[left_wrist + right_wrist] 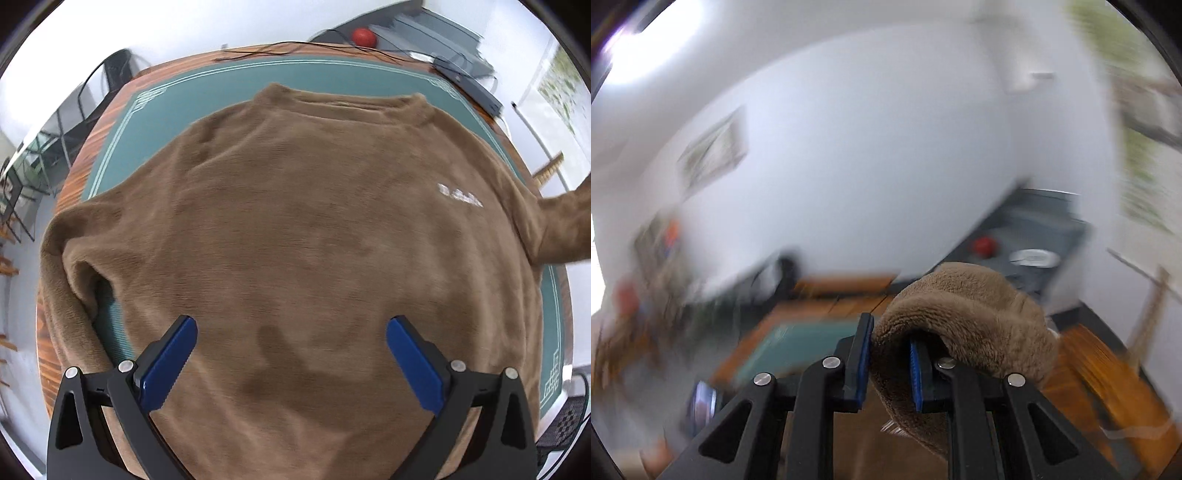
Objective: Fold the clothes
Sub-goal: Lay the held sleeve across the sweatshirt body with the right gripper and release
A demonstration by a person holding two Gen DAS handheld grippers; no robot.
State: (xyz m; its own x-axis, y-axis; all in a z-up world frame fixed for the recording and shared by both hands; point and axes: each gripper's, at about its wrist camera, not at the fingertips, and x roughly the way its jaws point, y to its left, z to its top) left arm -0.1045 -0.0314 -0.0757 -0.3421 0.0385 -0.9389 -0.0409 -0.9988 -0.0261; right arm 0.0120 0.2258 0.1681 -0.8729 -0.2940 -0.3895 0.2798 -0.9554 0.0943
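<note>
A wooden table [110, 110] carries a green mat [221, 79]; white walls stand behind, a red ball [364, 37] beyond. The brown sweater [295, 240] lies flat on the mat — collar away, hem toward the camera. Left gripper [291, 362] hangs above it, spread, empty. Right gripper [888, 365] is clamped on a raised sleeve [964, 317].
</note>
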